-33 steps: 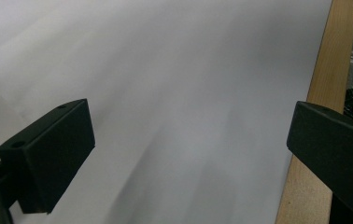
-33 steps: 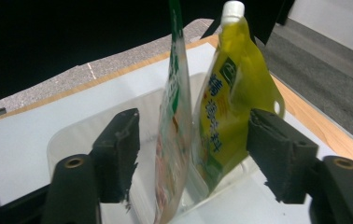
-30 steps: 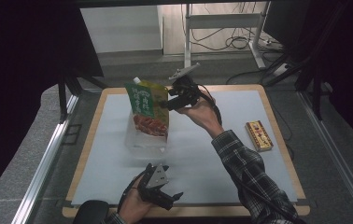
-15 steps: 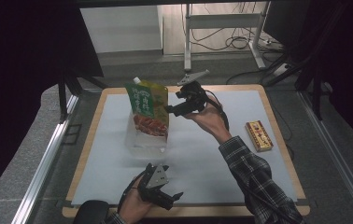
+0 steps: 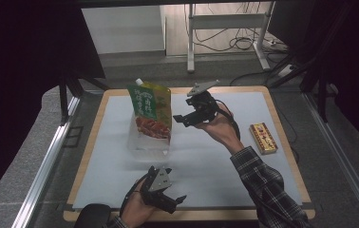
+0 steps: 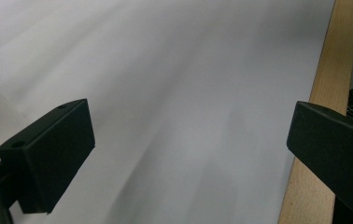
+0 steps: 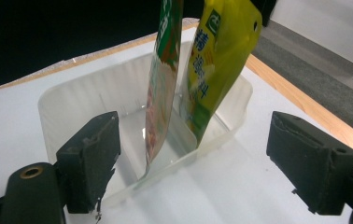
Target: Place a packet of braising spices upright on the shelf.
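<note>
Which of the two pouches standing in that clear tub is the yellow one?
The yellow pouch is the one leaning toward the clear tub's far wall; the green and red pouch stands beside it, edge-on to the right gripper.

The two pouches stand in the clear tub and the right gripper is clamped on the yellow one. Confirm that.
Not quite. The two pouches do stand in the clear tub, but the right gripper is not clamped on the yellow one: the right gripper view shows its jaws wide open and short of the tub, touching neither pouch.
</note>
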Demonstrator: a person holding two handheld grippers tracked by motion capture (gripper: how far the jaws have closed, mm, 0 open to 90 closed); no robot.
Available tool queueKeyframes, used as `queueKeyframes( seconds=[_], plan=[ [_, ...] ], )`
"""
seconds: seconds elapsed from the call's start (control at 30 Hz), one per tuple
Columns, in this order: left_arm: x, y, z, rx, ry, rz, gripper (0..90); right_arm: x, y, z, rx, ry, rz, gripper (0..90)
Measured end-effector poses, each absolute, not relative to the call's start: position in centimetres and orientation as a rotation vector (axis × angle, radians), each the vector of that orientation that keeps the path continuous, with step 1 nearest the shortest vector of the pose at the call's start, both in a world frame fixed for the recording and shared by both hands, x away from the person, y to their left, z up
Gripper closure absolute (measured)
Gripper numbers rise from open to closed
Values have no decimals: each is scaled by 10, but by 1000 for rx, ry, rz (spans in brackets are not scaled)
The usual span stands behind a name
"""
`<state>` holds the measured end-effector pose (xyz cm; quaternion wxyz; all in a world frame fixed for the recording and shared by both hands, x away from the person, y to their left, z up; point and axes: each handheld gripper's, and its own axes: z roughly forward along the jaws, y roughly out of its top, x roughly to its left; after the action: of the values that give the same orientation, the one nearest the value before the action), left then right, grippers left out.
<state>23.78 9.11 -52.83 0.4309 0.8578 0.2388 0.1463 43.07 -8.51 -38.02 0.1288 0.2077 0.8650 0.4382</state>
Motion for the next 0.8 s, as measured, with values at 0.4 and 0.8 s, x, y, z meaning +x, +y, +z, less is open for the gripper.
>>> queueKeyframes(
  seconds=[0.4, 0.8],
  plan=[
    [238, 91, -529, 2144, 597, 363, 8, 419, -105, -392, 649, 2498, 1249, 183],
    [238, 91, -529, 2145, 598, 365, 8, 412, -126, -409, 692, 2496, 1212, 186]
  ],
)
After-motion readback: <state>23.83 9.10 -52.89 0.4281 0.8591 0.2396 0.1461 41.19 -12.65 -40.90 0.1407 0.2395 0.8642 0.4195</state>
